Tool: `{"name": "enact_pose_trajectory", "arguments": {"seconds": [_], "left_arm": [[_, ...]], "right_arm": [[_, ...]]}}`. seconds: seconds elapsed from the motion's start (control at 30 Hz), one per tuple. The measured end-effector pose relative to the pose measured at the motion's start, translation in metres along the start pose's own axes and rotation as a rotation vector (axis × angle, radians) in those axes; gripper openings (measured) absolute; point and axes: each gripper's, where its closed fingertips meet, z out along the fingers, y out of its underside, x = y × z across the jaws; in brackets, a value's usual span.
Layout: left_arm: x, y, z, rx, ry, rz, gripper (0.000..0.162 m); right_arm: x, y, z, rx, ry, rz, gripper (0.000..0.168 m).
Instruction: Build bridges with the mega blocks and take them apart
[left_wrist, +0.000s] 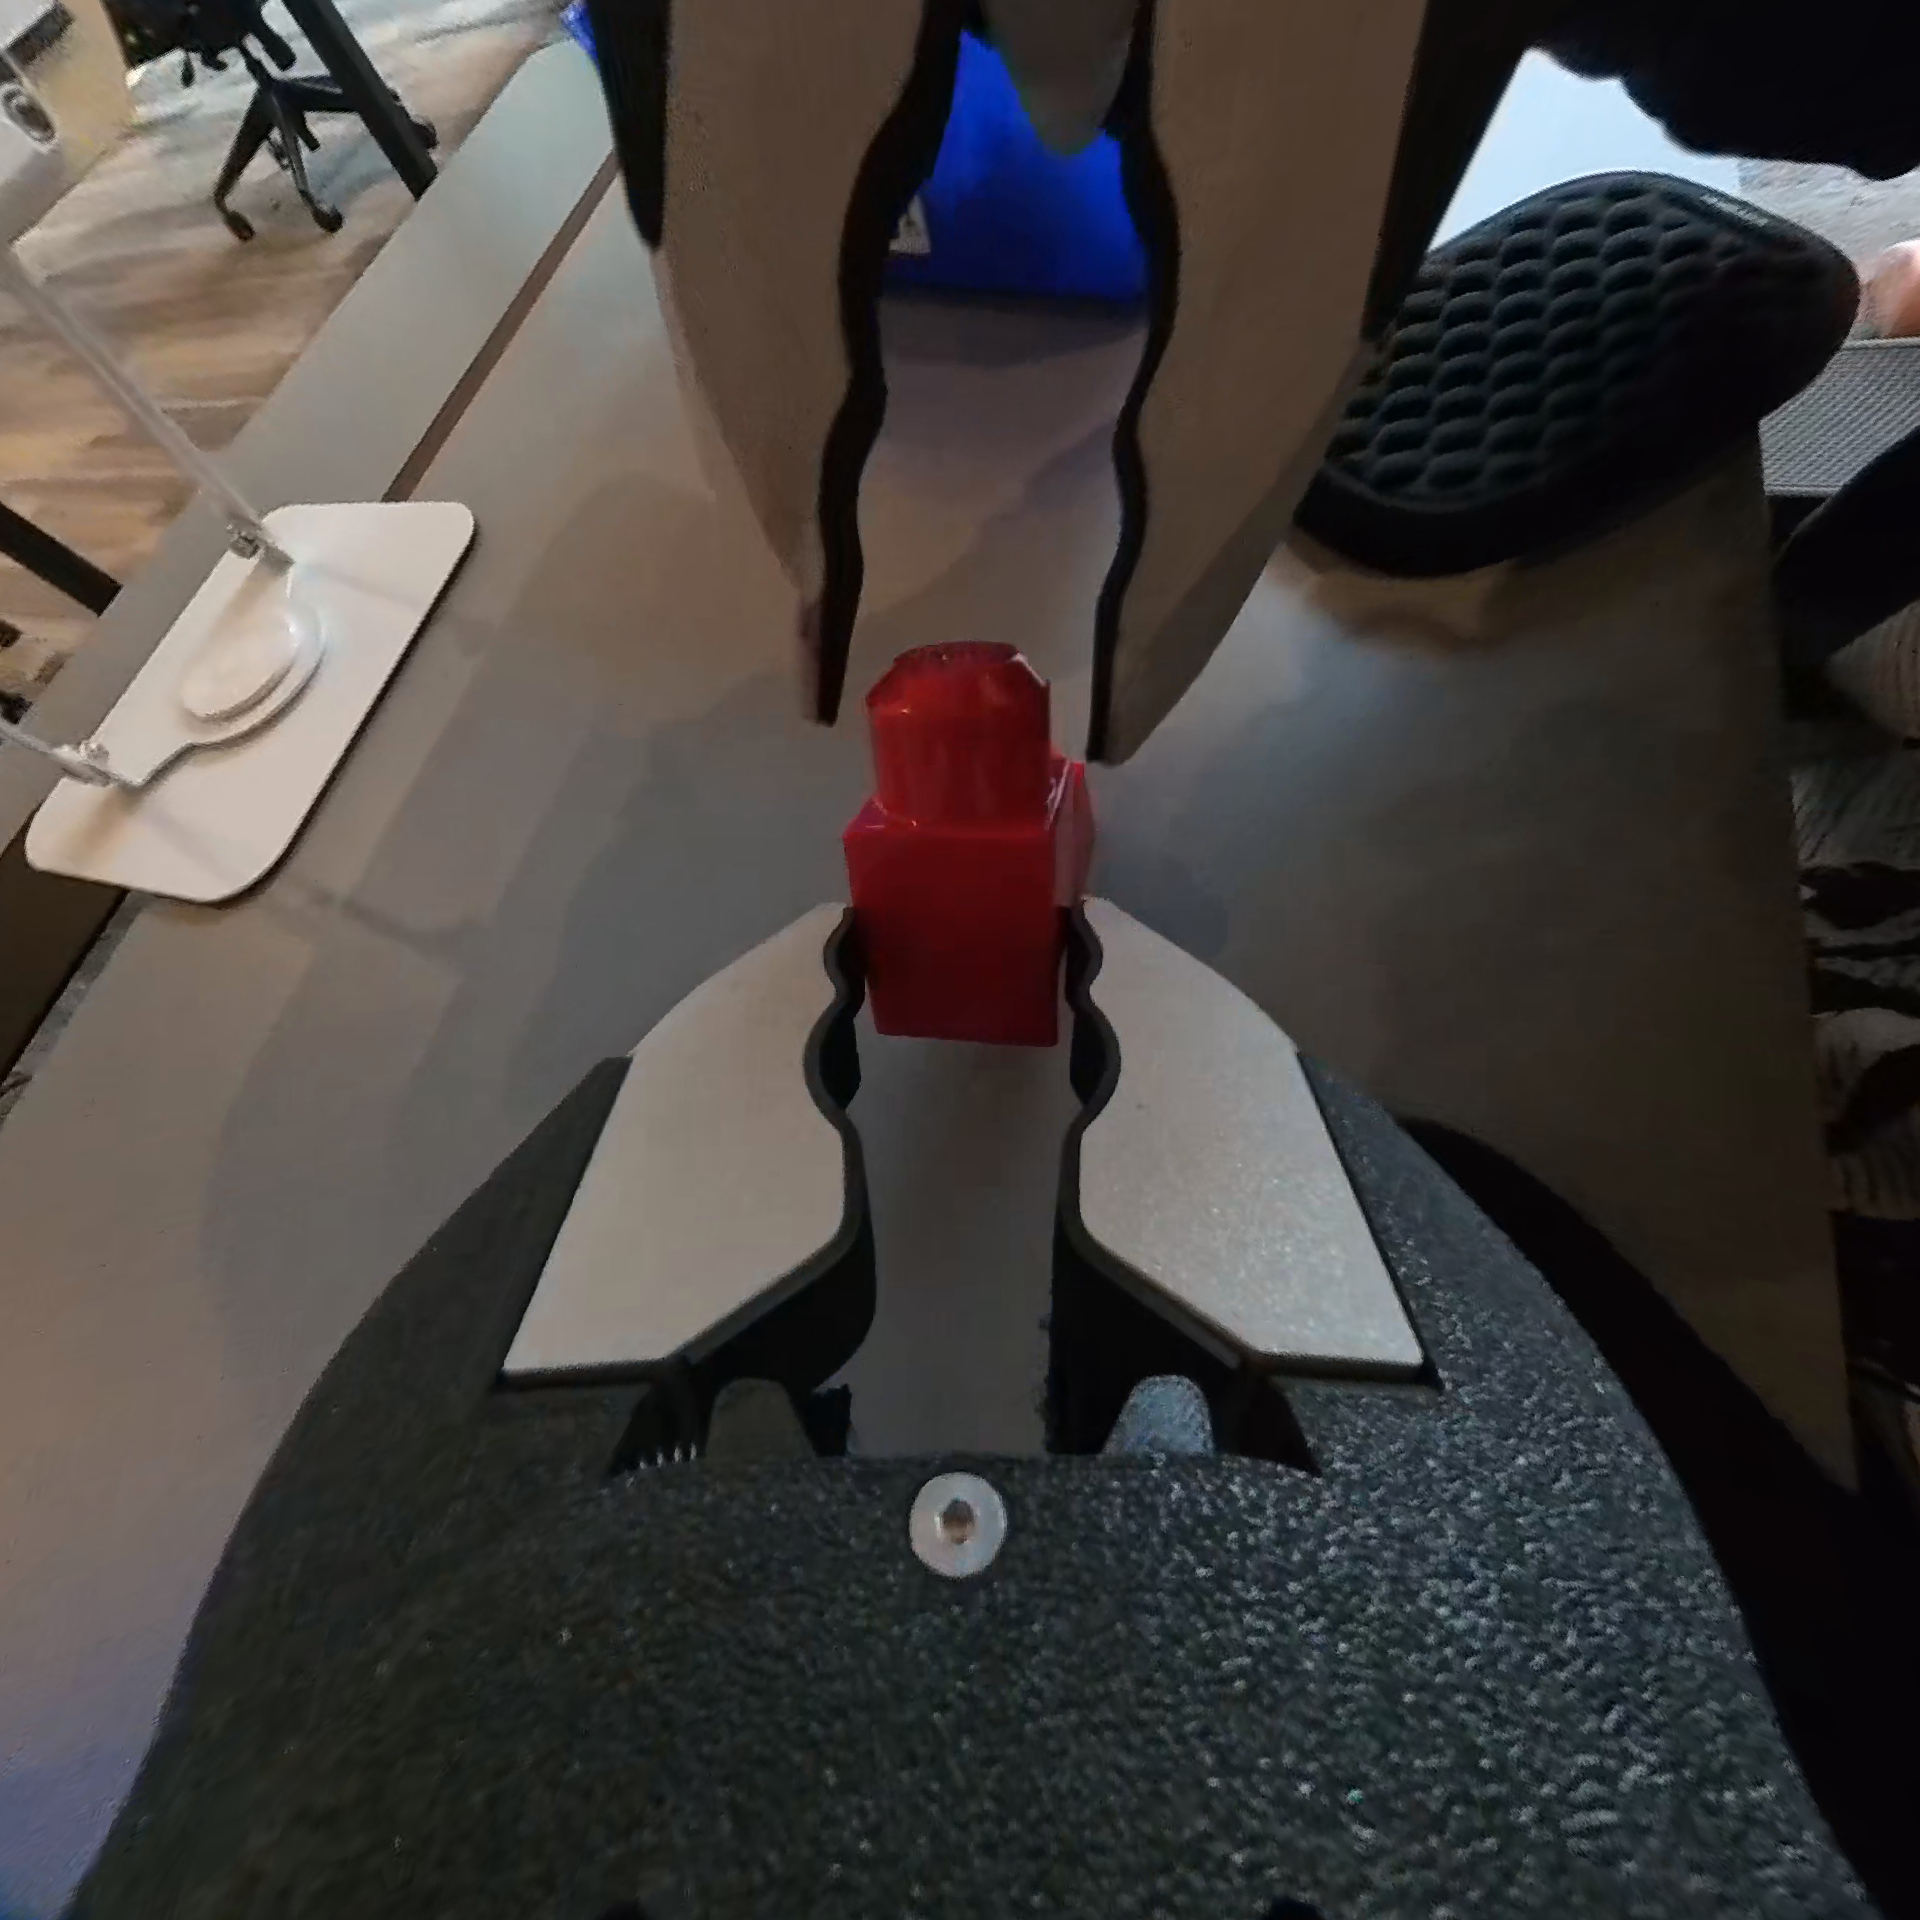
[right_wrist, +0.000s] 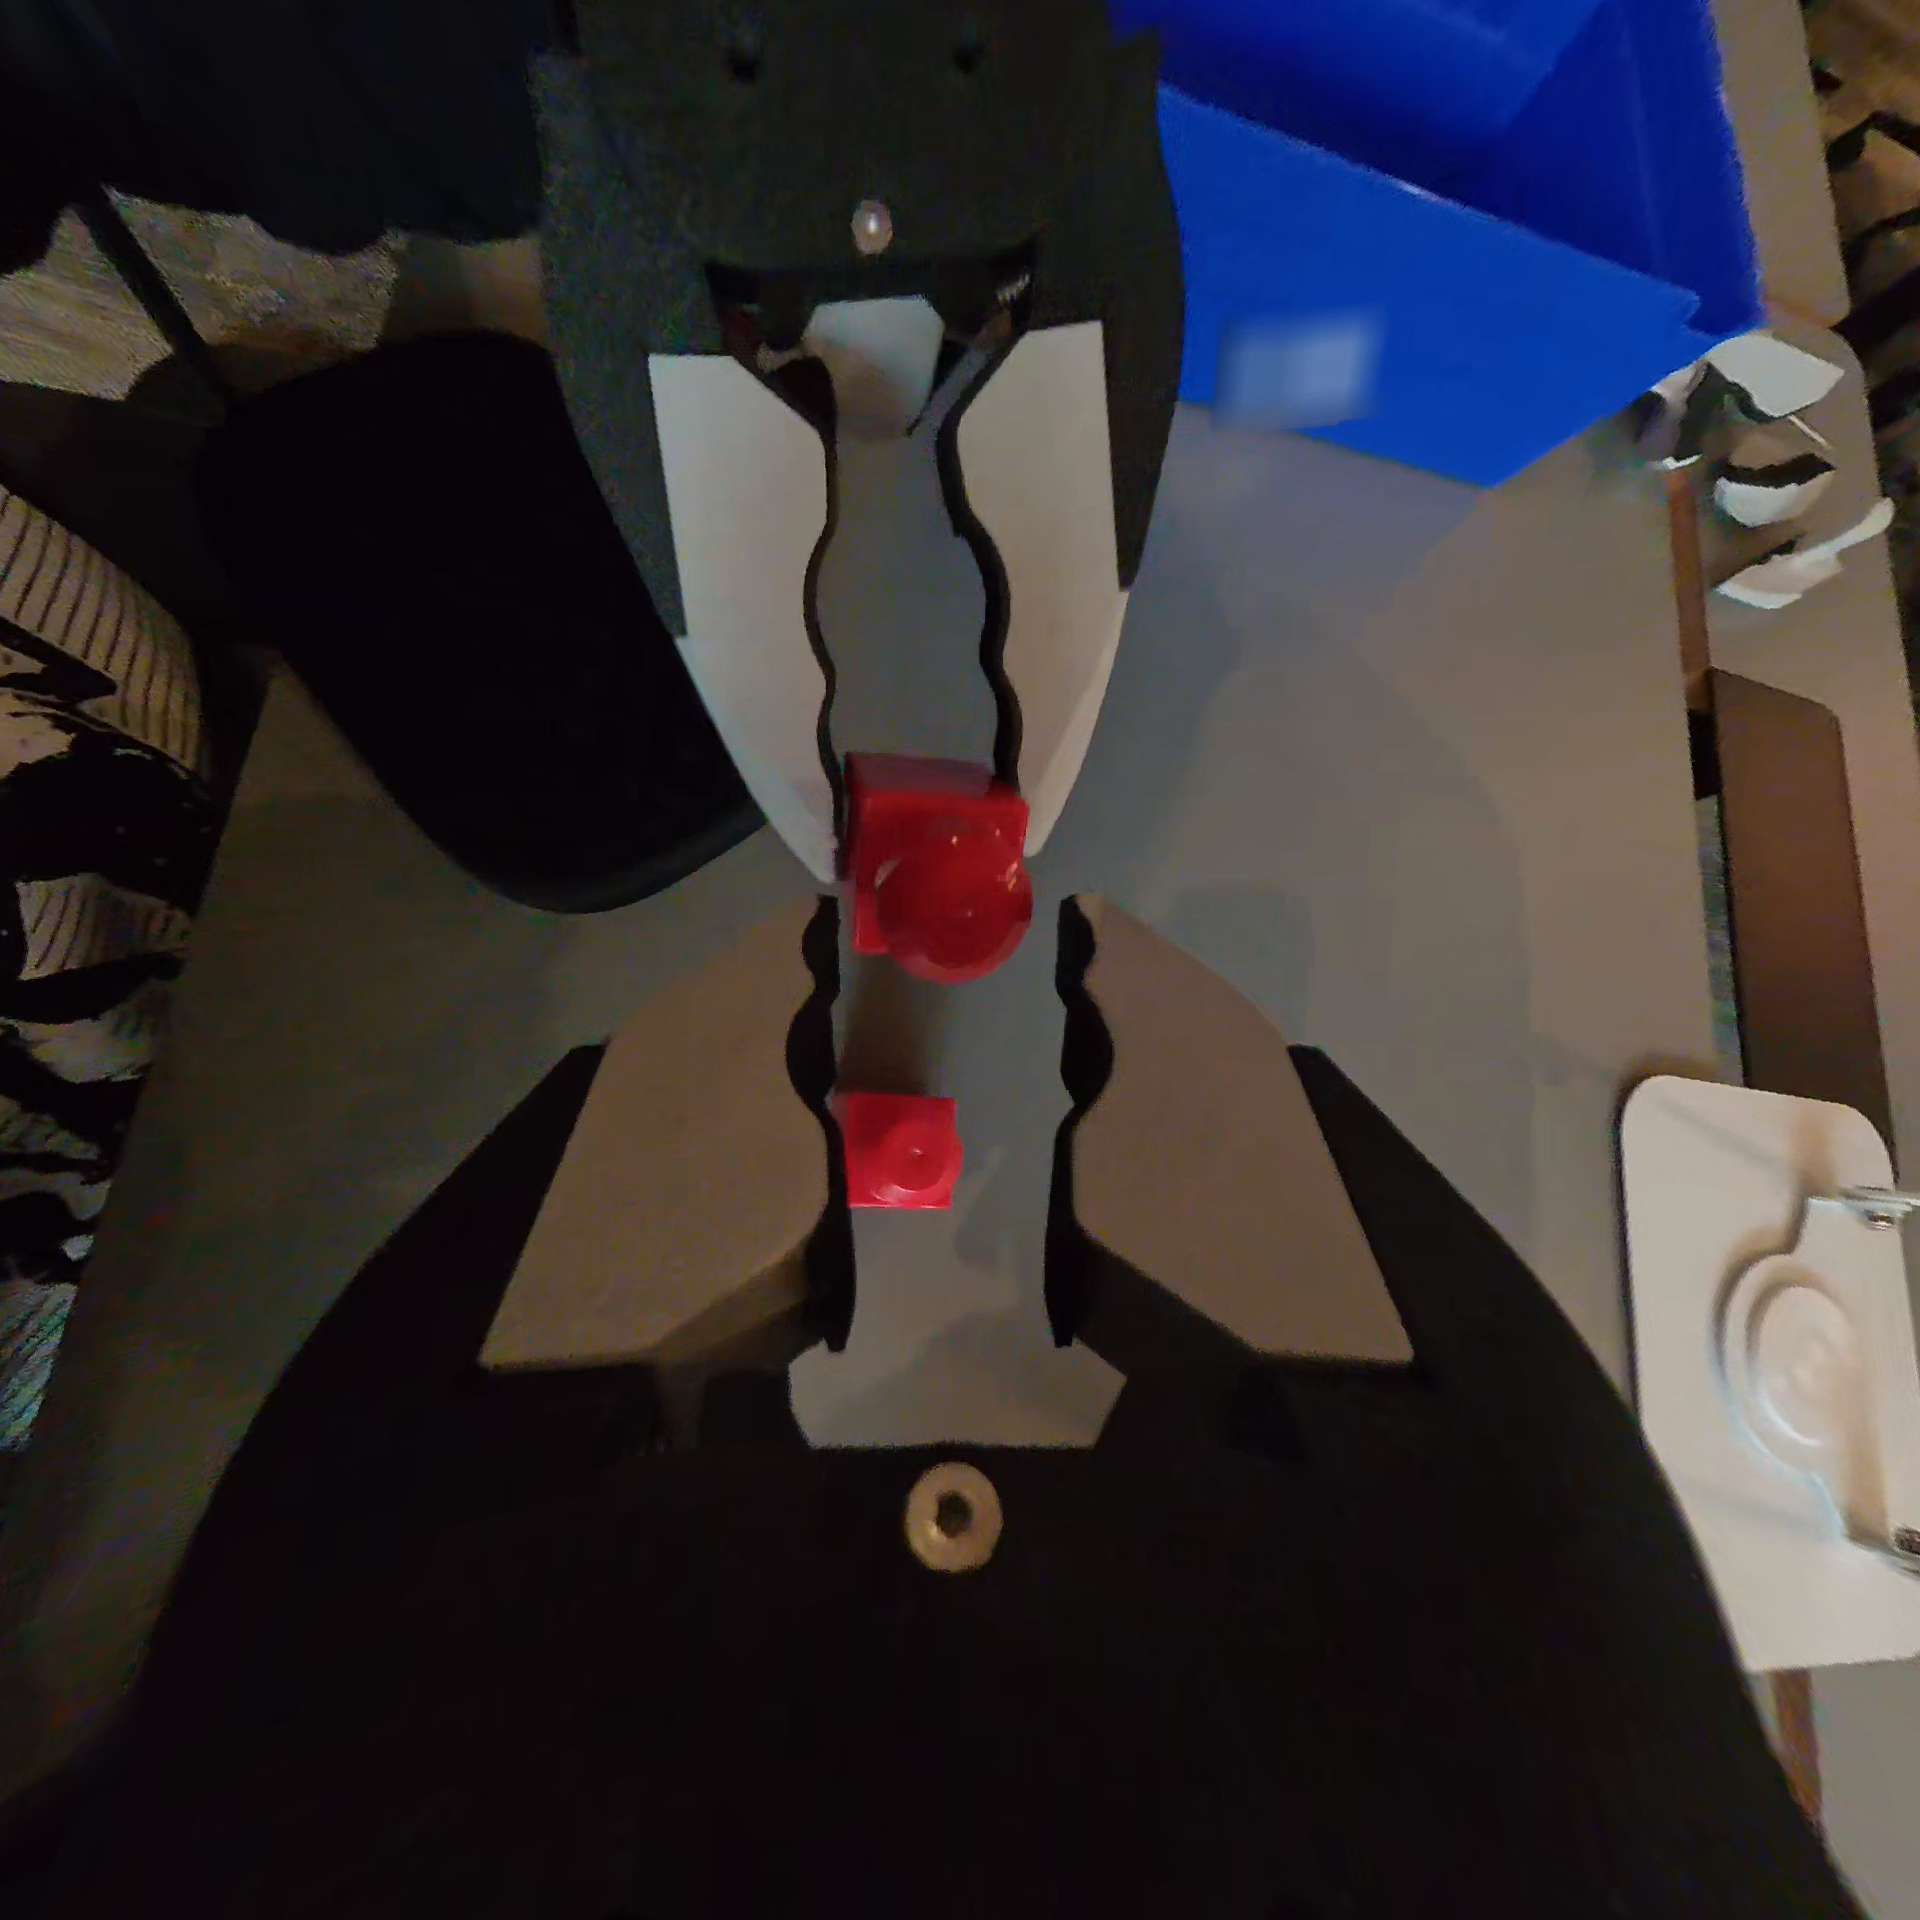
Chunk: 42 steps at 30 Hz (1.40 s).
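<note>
Left wrist view: left gripper clenched on red block by its lower body, stud pointing away from camera, held above grey table. Opposite, coming in from top, right gripper with fingers spread, tips on either side of the stud; clear gap on one side, very near to corner of the block on other side, contact not possible to tell. Behind, blue bin; at left on the table, white flat base plate; at right, black mesh chair part. Right wrist view: same meeting seen from other end, nothing gripped between the spread fingers. Lower down, lying on table, second red block, stud toward camera, apart from both grippers, seen through gap of the right fingers
</note>
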Motion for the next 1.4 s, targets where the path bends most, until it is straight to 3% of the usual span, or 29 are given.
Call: {"name": "enact_pose_trajectory", "arguments": {"seconds": [0.37,0.57,0.73,0.93,1.4], "left_arm": [[0.007,-0.011,0.015,0.049,-0.002,0.024,0.037],[0.012,-0.012,0.023,0.184,0.046,-0.116,0.071],[0.014,-0.018,0.025,0.402,0.090,-0.216,0.072],[0.008,-0.002,0.030,0.367,0.066,-0.206,0.067],[0.006,0.005,0.031,0.362,0.038,-0.179,0.065]], "right_arm": [[-0.008,0.009,-0.007,-0.053,-0.050,-0.017,0.029],[-0.002,0.038,-0.029,-0.213,-0.037,-0.006,0.029],[-0.008,0.080,-0.033,-0.412,-0.093,0.031,0.029],[-0.018,0.109,-0.022,-0.503,-0.165,0.060,0.029],[-0.018,0.119,0.001,-0.548,-0.221,0.071,0.029]]}}
